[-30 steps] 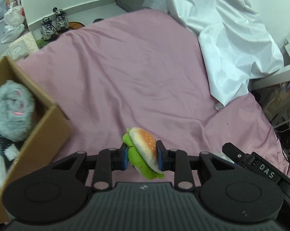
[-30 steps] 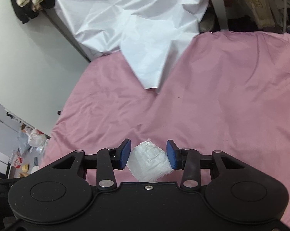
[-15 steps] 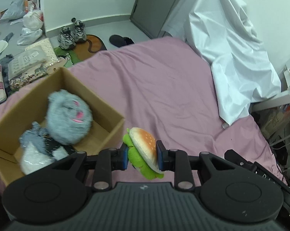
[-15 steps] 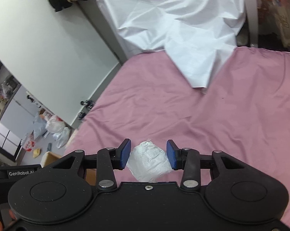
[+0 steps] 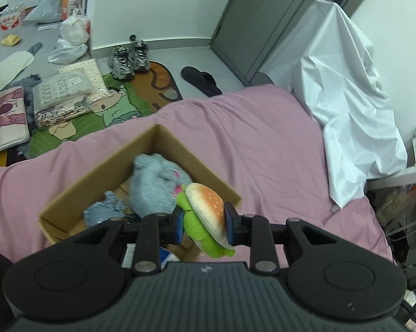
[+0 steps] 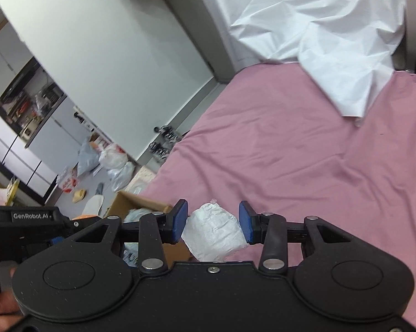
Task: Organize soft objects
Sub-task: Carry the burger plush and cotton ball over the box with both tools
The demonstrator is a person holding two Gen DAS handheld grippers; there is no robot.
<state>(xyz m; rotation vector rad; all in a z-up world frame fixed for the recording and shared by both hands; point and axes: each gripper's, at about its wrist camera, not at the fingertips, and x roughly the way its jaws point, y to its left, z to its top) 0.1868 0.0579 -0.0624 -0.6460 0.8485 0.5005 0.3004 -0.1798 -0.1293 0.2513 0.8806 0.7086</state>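
- Burger plush is clamped in the left gripper above the cardboard box (grey plush inside).
- Right gripper pinches a white wad.
- Pink bedsheet beneath; shoes on the floor.

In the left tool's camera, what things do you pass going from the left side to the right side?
Pink cushion on the floor → cardboard box → hamburger plush held in the left tool → white sheet draped at the bed's far right.
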